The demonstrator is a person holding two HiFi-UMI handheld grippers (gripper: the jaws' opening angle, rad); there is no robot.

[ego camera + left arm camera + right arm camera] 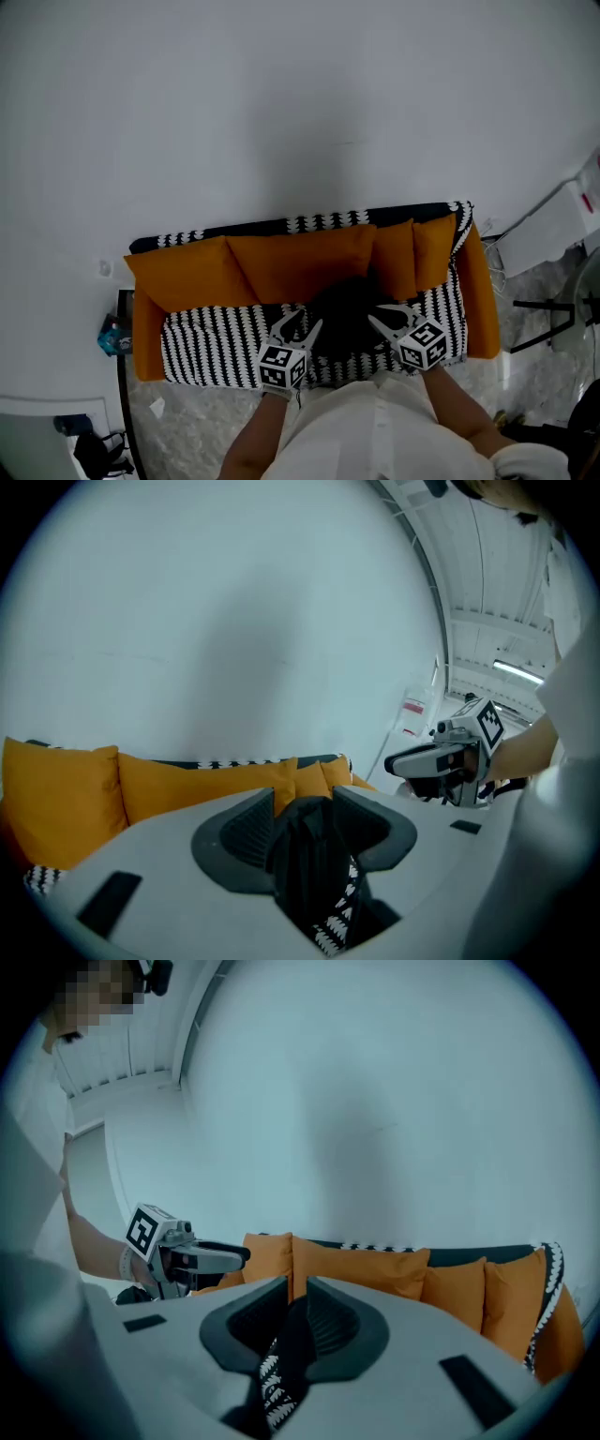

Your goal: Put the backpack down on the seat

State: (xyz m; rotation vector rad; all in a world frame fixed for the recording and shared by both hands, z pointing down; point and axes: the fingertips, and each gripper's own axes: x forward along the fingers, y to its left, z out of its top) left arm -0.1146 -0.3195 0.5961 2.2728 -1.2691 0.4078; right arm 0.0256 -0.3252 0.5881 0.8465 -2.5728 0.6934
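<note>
A black backpack (342, 314) lies in the middle of the sofa's black-and-white patterned seat (206, 347), in front of the orange back cushions (300, 262). My left gripper (305, 322) is at its left side and my right gripper (389, 314) at its right side. In the left gripper view, thick black backpack fabric (314, 874) fills the wide gap of the left gripper (305, 803) and touches both pads. In the right gripper view, the right gripper (298, 1288) stands narrow, pinching a thin black strap (291, 1354). Each gripper also shows in the other's view.
Orange side cushions (478, 281) close off both ends of the sofa, which stands against a white wall. A blue item (112, 337) lies on the floor at the left. At the right stand a white appliance (553, 225) and black stand legs (544, 319). The person's white shirt (375, 431) fills the bottom.
</note>
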